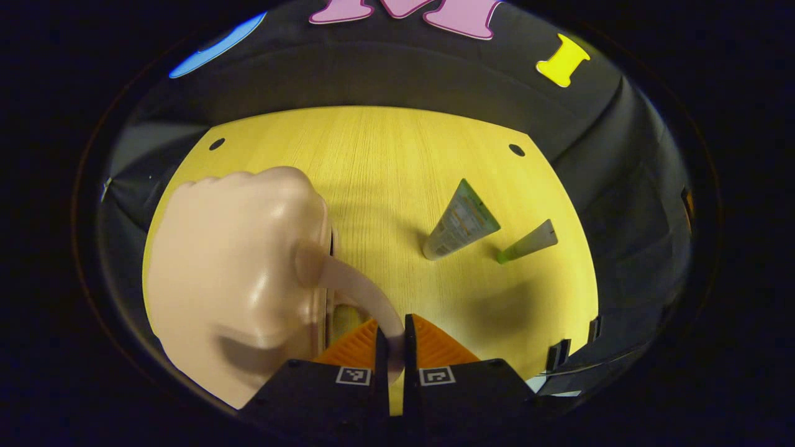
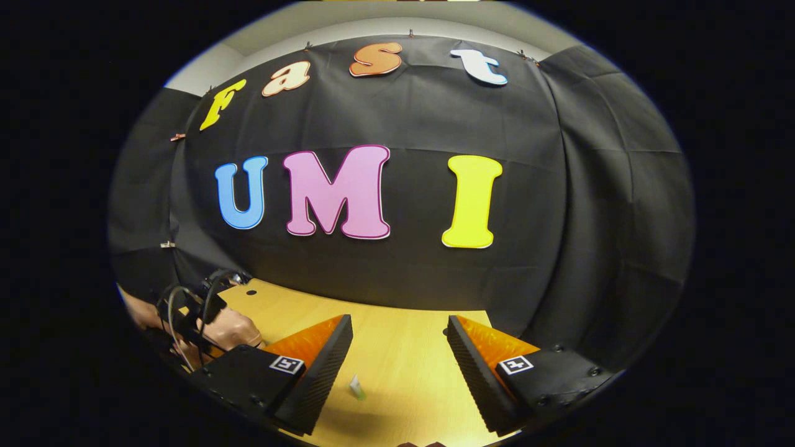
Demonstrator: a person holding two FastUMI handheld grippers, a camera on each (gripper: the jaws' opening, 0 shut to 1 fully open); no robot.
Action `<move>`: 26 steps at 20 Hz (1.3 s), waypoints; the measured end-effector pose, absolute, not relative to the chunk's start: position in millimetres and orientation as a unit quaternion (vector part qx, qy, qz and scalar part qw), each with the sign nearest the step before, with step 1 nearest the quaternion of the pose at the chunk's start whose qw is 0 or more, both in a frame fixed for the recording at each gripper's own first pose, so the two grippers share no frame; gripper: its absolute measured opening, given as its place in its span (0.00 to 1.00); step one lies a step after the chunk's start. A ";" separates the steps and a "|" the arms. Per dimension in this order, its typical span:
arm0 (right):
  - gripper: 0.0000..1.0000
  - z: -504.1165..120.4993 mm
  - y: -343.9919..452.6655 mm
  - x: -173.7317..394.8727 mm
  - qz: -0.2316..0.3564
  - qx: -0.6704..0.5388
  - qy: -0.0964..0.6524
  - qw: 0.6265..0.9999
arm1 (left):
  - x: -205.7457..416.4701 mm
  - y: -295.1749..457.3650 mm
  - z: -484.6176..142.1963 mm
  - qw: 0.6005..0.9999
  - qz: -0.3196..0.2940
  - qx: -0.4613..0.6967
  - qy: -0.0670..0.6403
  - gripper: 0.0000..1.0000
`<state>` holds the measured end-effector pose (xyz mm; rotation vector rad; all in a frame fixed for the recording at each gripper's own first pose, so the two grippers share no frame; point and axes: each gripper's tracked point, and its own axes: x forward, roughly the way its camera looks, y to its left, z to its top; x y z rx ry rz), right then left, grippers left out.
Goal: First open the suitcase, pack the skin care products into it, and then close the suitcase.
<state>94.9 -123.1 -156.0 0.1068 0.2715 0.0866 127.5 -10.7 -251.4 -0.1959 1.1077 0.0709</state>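
Peach hard-shell suitcase [image 1: 239,279] sits at the left of the table [image 1: 385,161]; your left gripper [image 1: 391,341] pinches its bendy strap handle [image 1: 360,288]. Lid looks light, so lift gently. Right gripper [image 2: 400,360] hangs agape. Two soft, slick tubes [image 1: 463,220] lie nearby: grab mid-body.

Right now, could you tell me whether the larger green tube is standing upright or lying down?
Lying down. The larger green tube rests flat along its length on the yellow table, beside a smaller tube, also flat.
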 end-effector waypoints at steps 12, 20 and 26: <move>0.97 -100.7 8.5 119.8 0.033 0.051 0.089 0.994 | 73.2 300.0 -71.0 0.915 0.156 0.005 0.372 0.13; 0.96 -109.8 62.8 104.8 0.027 0.030 0.116 0.992 | 47.5 478.0 -150.7 0.865 0.245 0.048 0.435 0.11; 0.94 -115.7 60.0 93.1 -0.005 0.021 0.140 0.990 | 24.8 524.2 -258.5 0.822 0.256 -0.005 0.509 0.11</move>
